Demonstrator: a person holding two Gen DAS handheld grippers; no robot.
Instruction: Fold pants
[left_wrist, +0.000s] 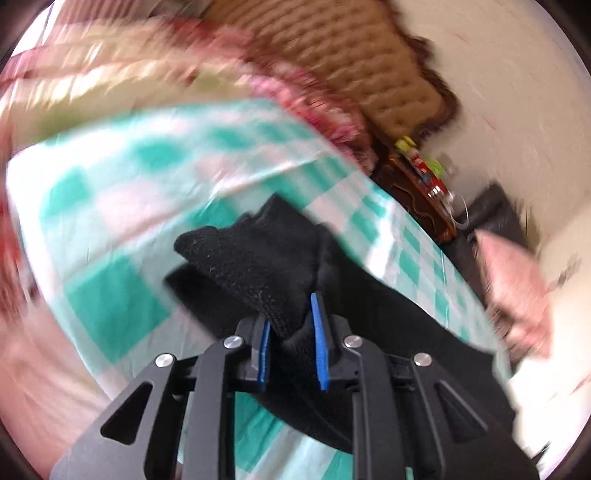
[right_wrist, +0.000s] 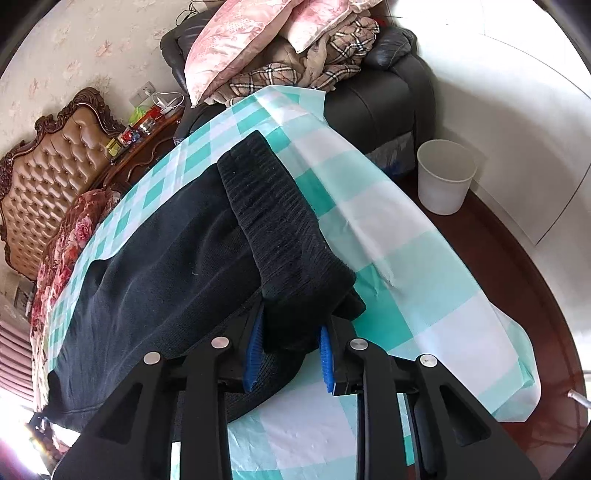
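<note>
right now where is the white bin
In the right wrist view, the white bin stands on the dark floor at the right, beside the checked cloth and near the black armchair.

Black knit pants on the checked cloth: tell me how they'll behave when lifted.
Probably floppy: the black knit pants drape limp from the right gripper. Likely light, since a pinch by the left gripper holds a bunched end. The ribbed knit looks grippy, unlikely to slip.
</note>
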